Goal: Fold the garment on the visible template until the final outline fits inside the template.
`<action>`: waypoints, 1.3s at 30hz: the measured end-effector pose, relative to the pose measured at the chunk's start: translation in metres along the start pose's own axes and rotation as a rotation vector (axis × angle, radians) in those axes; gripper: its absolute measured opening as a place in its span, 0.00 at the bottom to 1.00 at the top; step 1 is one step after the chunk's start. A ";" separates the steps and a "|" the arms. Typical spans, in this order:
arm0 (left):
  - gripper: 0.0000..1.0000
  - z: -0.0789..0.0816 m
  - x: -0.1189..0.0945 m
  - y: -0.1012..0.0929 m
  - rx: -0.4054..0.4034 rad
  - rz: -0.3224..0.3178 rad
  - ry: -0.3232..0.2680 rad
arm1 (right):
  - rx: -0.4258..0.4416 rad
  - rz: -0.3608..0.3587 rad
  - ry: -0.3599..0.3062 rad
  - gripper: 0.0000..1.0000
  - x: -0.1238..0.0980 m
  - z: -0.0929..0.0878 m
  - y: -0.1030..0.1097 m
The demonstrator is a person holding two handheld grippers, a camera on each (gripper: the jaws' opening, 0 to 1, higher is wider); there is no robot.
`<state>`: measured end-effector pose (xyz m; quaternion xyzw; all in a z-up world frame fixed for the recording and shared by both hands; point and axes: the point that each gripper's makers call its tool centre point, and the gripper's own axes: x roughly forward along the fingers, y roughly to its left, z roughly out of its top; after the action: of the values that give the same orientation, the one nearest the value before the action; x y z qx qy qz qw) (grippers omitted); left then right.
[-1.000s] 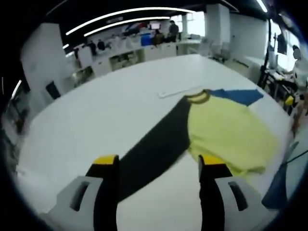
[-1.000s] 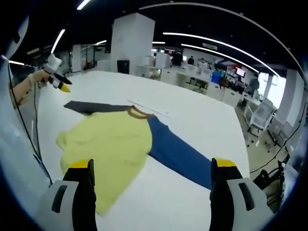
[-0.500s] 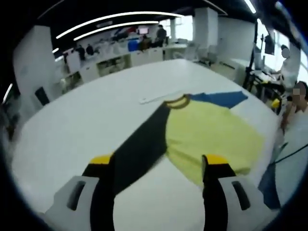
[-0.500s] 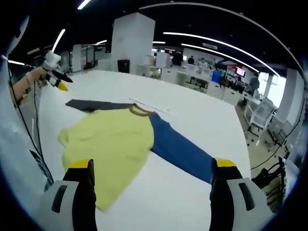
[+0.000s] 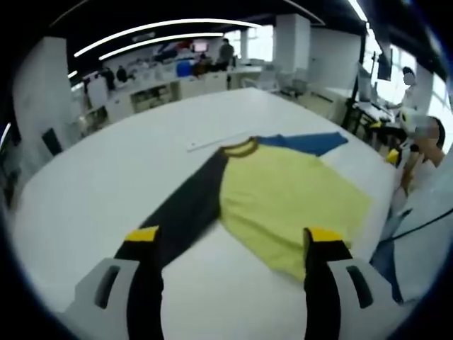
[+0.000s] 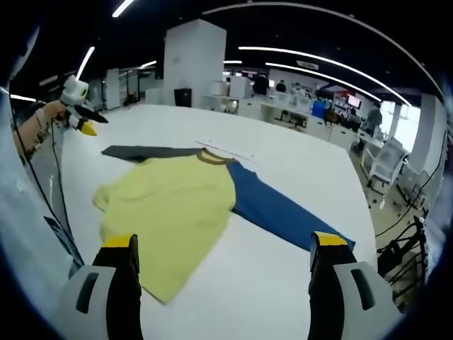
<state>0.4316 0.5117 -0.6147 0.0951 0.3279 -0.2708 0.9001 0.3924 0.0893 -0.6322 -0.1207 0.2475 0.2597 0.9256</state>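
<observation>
Garment [image 5: 283,198]: spread flat on the white table [image 5: 106,191], unfolded; yellow body, ribbed collar [image 5: 238,148] at the far end.
Black sleeve [image 5: 185,209]: seen in the left gripper view stretched from the collar toward the near left, its end between that view's jaws; in the right gripper view [image 6: 145,151] it lies at the far left of the body.
Blue sleeve [image 6: 283,212]: laid out to the right of the body in the right gripper view, its cuff just beside the right jaw; in the left gripper view [image 5: 311,142] it is at the far right.
White strip [image 5: 216,140]: a thin pale strip lies on the table just beyond the collar; whether it is the template cannot be told.
Left gripper [image 5: 230,237]: jaws spread wide, nothing held, above the table over the black sleeve's end and the near hem; also seen at the far left of the right gripper view [image 6: 86,127], held in a hand [image 6: 42,117].
Right gripper [image 6: 223,244]: jaws spread wide, nothing held, above the near hem of the yellow body.
Background: office desks and people are seen beyond the table.
</observation>
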 end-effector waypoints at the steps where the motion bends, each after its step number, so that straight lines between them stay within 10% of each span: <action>1: 0.79 -0.002 -0.001 -0.003 -0.002 -0.005 0.003 | 0.000 0.005 0.004 1.00 0.000 -0.002 0.003; 39: 0.99 -0.025 0.003 -0.066 -0.083 -0.081 0.002 | 0.000 0.074 0.070 1.00 0.004 -0.030 0.013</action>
<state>0.3837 0.4641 -0.6347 0.0446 0.3433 -0.2930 0.8913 0.3761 0.0915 -0.6613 -0.1206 0.2839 0.2894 0.9061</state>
